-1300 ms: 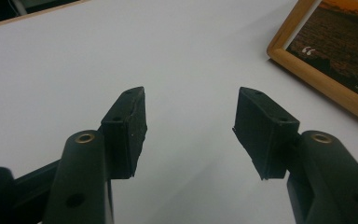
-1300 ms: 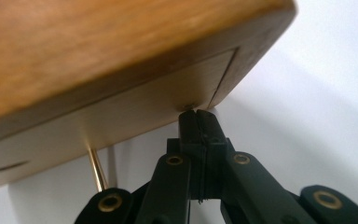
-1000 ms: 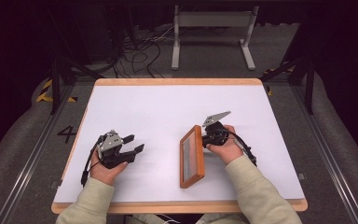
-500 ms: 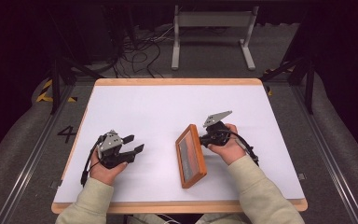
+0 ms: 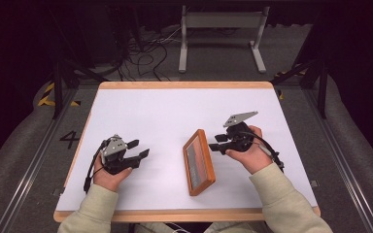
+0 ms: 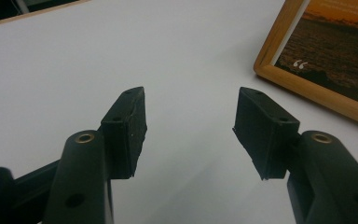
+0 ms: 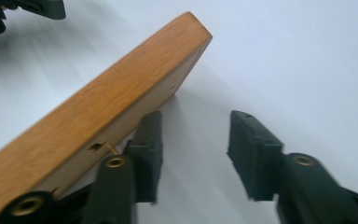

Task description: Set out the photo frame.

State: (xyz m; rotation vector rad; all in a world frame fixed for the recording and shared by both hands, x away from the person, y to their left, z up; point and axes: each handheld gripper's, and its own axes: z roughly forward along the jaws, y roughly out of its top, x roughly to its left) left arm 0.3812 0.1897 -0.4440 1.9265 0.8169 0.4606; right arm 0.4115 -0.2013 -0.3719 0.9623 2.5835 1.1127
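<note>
A wooden picture frame (image 5: 199,162) with a dark sunset picture sits tilted on the white table (image 5: 165,111), its face turned up and left. Its right edge (image 7: 121,88) is raised off the table. My right gripper (image 5: 215,142) is just right of that edge. Its jaws have just been opening and stand apart with nothing between them (image 7: 196,121); one jaw lies close under the frame's back. My left gripper (image 5: 138,148) rests at the table's left, open and empty (image 6: 191,100), pointing toward the frame's corner (image 6: 270,51).
The table has a wooden rim (image 5: 184,85). Behind it stand a white metal stand (image 5: 221,29) and loose cables (image 5: 145,53) on the dark floor. Bare white surface lies between the two grippers and across the far half.
The right gripper's jaws have opened and let go of the frame; the hand has lifted and drawn slightly right. The frame has tipped from nearly upright to leaning face-up. The left hand has not moved.
</note>
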